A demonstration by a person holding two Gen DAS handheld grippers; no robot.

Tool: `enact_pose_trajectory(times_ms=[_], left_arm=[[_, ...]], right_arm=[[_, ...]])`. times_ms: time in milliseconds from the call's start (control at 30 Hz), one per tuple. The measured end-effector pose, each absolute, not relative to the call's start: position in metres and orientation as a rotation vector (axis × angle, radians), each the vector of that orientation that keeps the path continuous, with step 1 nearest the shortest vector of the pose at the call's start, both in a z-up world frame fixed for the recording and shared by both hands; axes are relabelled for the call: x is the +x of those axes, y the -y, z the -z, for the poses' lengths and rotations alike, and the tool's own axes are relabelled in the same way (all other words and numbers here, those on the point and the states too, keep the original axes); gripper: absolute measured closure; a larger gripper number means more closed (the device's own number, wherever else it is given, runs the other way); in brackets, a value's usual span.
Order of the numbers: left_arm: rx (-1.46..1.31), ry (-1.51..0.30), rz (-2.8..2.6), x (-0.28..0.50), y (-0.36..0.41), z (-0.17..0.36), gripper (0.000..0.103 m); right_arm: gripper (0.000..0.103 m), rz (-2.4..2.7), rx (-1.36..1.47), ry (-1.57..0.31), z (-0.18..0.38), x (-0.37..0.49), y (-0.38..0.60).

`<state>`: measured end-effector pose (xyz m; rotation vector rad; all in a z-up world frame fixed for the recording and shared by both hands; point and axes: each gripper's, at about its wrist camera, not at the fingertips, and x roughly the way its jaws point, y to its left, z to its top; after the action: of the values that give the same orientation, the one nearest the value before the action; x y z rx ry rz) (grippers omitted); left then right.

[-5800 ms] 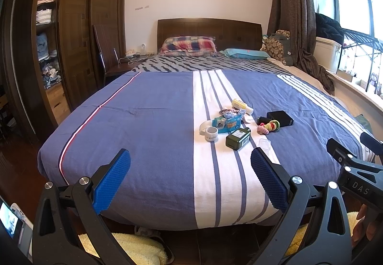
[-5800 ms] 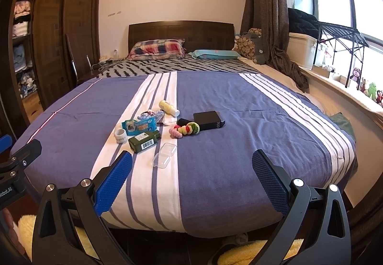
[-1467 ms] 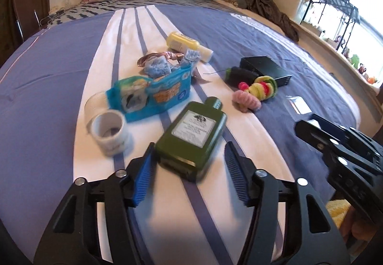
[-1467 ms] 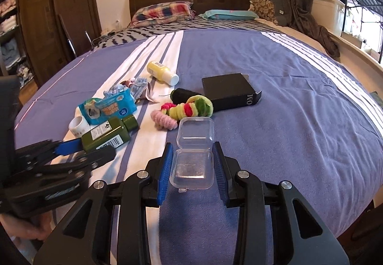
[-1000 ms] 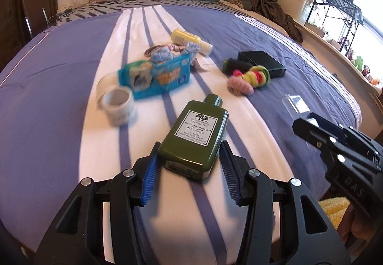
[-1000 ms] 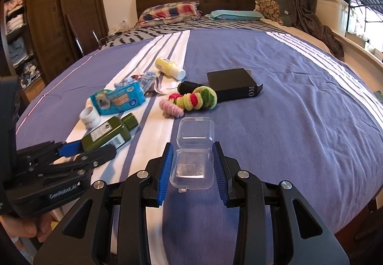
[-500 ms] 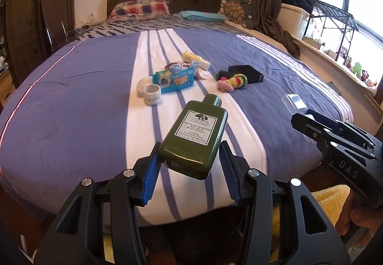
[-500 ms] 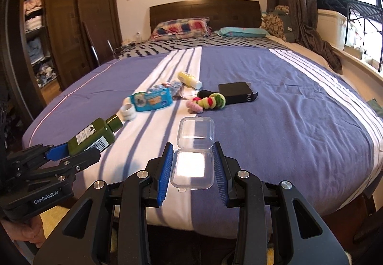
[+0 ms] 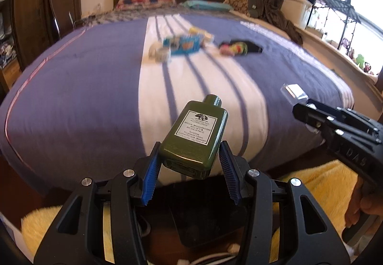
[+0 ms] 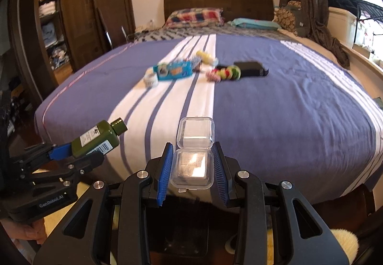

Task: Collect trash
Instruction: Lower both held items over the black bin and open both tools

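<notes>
Your left gripper [image 9: 189, 169] has its blue fingers [image 9: 150, 175] clamped on the base of a dark green lotion bottle [image 9: 195, 132], which juts forward, cap end away from you, in the air over the foot edge of the bed [image 9: 71, 97]. Your right gripper [image 10: 192, 168] pinches a clear plastic clamshell box [image 10: 193, 156] by its lower half — the hinged lid stands open beyond the fingertips. In the right wrist view the left gripper shows at the lower left with the bottle tilted up towards the bed; in the left wrist view the right gripper enters from the right edge, a hand [image 9: 359, 207] behind it.

Further up the bed, on the white stripe, lie a blue wipes packet [image 10: 176, 70], a small white cup [image 10: 150, 80] just beside it and a yellow bottle [image 10: 204, 56] — all blurred. A pink, red and green soft toy [image 10: 225, 73] lies touching a black box [image 10: 251, 68] on the blue part. Below both grippers there is dark floor with yellow fluffy mats [image 9: 318, 183].
</notes>
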<state>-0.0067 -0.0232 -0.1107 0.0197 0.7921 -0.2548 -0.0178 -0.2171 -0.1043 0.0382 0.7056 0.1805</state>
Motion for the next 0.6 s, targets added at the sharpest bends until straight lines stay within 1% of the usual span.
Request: enact_pose_trajectory(times_ms=[300, 600], left_arm=[[0.027, -0.989, 0.266, -0.009, 0.024, 0.19, 0.057], [-0.013, -1.15, 0.304, 0.0, 0.025, 0.245, 0.06]], right_arm=[[0.069, -0.186, 0.039, -0.872, 0.166, -0.015, 0.219], [0.069, -0.204, 0.08, -1.075, 0.236, 0.002, 0.216]])
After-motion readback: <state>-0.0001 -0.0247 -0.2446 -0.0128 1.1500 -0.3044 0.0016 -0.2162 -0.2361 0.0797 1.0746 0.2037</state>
